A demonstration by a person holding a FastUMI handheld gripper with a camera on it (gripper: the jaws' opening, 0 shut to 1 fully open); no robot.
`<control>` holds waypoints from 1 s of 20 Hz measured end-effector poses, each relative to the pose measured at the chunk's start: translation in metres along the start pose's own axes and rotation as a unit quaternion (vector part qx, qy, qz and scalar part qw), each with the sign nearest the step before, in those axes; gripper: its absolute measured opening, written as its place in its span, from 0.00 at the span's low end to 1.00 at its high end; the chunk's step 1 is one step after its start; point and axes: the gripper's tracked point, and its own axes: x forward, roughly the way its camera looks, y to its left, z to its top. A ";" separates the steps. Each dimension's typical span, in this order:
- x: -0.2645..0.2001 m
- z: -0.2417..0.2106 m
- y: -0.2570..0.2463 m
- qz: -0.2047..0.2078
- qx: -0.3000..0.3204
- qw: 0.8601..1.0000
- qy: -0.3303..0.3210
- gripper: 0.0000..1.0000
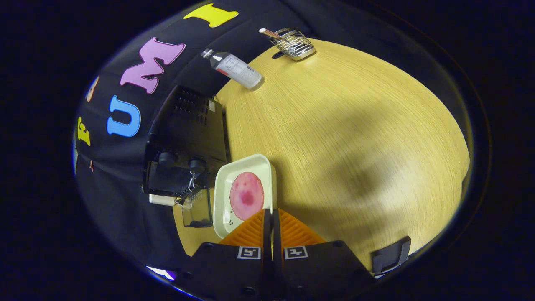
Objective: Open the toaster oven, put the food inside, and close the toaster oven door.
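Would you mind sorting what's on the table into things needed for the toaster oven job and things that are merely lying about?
For the job:
- toaster oven, door open
- white tray holding the pink food, beside the oven
- tool, fingers closed on the tray's near rim

Lying about:
- clear bottle, at the table's far edge
- wire rack, farther back

the claw-mounted fisheye looks steeply down along its fingers point(267, 225) at the nearby table point(355, 138), rolled sideways.
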 end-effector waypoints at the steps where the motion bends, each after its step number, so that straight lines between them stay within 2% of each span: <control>1: -0.005 0.001 0.003 0.003 0.001 1.000 -0.003 0.06; 5: -0.024 -0.001 0.021 0.017 -0.006 1.000 -0.007 0.06; 10: -0.037 -0.018 0.038 0.008 -0.021 1.000 -0.021 0.06; 15: -0.046 -0.043 0.074 0.012 0.008 0.999 -0.044 0.06; 20: -0.036 -0.069 0.129 0.024 0.032 0.997 -0.068 0.06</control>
